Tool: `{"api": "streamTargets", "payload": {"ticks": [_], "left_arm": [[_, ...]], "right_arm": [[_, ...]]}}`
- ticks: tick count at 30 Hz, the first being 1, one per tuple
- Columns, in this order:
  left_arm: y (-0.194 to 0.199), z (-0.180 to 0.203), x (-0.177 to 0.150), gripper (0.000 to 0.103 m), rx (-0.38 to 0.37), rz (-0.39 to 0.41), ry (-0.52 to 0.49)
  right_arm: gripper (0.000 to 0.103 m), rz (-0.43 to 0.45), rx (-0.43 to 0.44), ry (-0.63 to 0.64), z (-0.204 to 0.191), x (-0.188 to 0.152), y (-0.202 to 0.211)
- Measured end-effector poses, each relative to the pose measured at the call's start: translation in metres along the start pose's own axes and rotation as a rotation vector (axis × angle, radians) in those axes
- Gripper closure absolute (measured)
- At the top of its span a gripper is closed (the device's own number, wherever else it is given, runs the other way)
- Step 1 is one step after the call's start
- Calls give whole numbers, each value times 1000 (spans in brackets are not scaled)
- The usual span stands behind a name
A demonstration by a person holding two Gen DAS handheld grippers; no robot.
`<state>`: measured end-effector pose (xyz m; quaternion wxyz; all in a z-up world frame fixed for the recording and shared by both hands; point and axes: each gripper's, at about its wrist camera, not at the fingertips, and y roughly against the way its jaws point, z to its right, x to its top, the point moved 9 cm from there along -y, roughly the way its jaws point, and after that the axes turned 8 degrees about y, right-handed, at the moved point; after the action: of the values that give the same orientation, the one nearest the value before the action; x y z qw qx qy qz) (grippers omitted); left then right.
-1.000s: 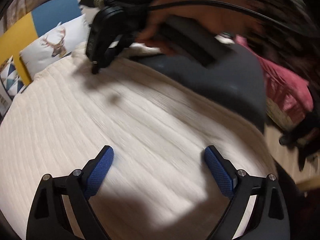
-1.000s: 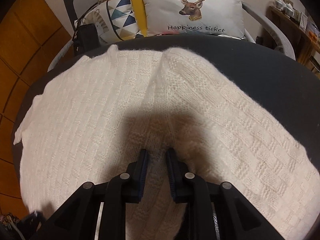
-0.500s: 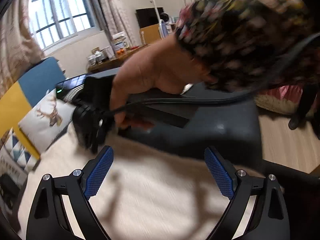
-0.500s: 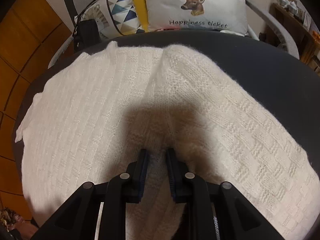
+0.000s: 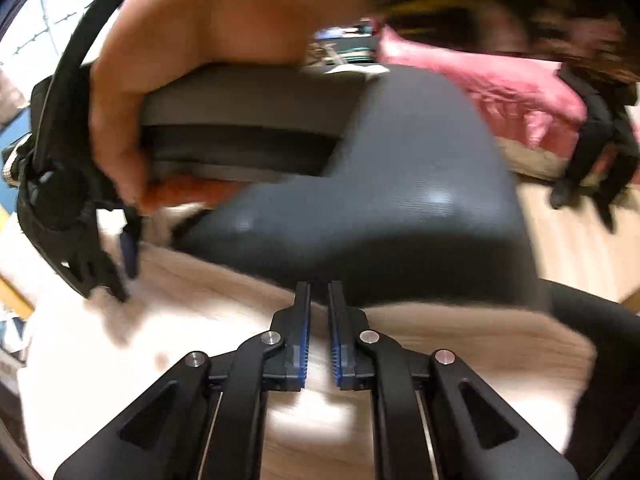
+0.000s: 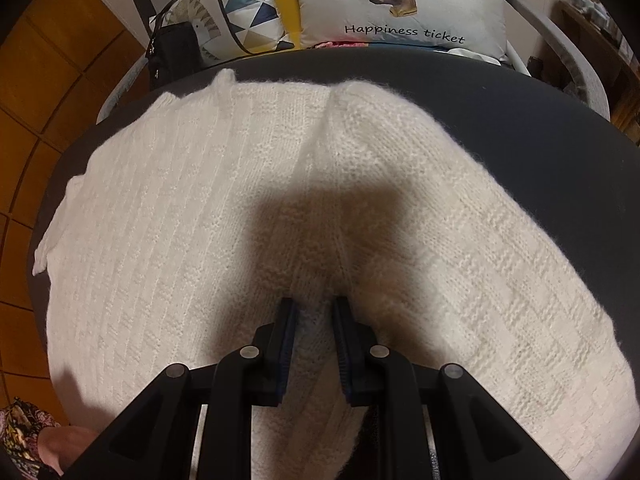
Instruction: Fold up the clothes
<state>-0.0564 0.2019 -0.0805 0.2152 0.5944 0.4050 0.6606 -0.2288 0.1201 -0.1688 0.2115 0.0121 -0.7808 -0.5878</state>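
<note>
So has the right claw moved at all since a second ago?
No. The right claw sits at the same spot on the white sweater, pinching the same ridge, with the deer pillow barely shifted in its view.

Left wrist view is heavily motion-blurred; only the left gripper (image 5: 319,292) stays sharp. Daylight from a window (image 5: 44,12) blows out the upper left, with glare patches on the white knit sweater (image 5: 192,320). Right wrist view is sharp, dimmer, warm; the right gripper (image 6: 314,306) casts a dark shadow on the knit. Both bend at the edges.

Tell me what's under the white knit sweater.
The white knit sweater lies on a dark gray table, visible around its edges. Anything between them is hidden beneath the knit.
</note>
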Motion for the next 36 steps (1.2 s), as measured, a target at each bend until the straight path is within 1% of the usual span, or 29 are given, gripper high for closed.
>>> {"api": "streamTargets", "payload": {"ticks": [1, 3, 6, 9, 10, 12, 13, 14, 15, 16, 17, 19, 20, 22, 23, 24, 25, 26, 28, 29, 33, 36], "left_arm": [[6, 14, -3, 94, -40, -2, -4], [14, 34, -10, 98, -87, -1, -15], [24, 59, -19, 98, -130, 8, -13], [38, 102, -34, 98, -174, 12, -30], [44, 116, -41, 98, -192, 9, -42], [51, 143, -52, 98, -231, -19, -100], [54, 147, -53, 97, -224, -14, -120], [60, 148, -53, 95, -208, 7, -134], [64, 141, -51, 93, -183, 28, -133], [69, 126, -45, 93, -148, 51, -109], [72, 106, -40, 93, -95, 71, -77], [77, 51, -38, 90, 40, 83, 1], [76, 17, -40, 90, 116, 72, 44], [70, -61, -49, 90, 289, 22, 148], [65, -96, -55, 90, 355, -11, 205], [61, -124, -60, 90, 403, -40, 253], [57, -140, -65, 90, 416, -62, 289], [54, -148, -68, 90, 408, -69, 315], [53, -148, -73, 90, 366, -56, 328], [57, -137, -75, 93, 346, -48, 303], [72, -93, -83, 93, 271, -24, 202], [89, -54, -95, 93, 259, -19, 132]], "right_arm": [[85, -1, -2, 1, 0, 0, 0], [86, -3, -7, 3, 0, 1, 1], [86, -3, -9, 1, 0, 2, 2], [86, -1, -10, -6, 1, 2, 3], [86, -1, -12, -7, 1, 2, 4], [86, -4, -18, -5, 1, 3, 5], [86, -6, -22, -4, 1, 3, 5], [86, -7, -27, -3, 1, 4, 5], [86, -8, -32, -1, 0, 4, 6], [86, -7, -37, 2, 0, 4, 6], [86, -7, -42, 5, 0, 5, 7], [86, -5, -45, 4, 0, 5, 8], [86, -4, -45, 2, 0, 6, 8], [86, -4, -48, 0, 1, 6, 9], [86, -5, -51, 0, 1, 7, 10], [86, -6, -56, 1, 1, 7, 10], [86, -6, -61, 2, 0, 8, 11], [85, -6, -63, 3, 1, 9, 11], [85, -2, -59, -7, 2, 9, 12], [85, 0, -57, -12, 2, 10, 13], [85, 11, -51, -27, 4, 12, 15], [86, 16, -62, -24, 4, 13, 18]]}}
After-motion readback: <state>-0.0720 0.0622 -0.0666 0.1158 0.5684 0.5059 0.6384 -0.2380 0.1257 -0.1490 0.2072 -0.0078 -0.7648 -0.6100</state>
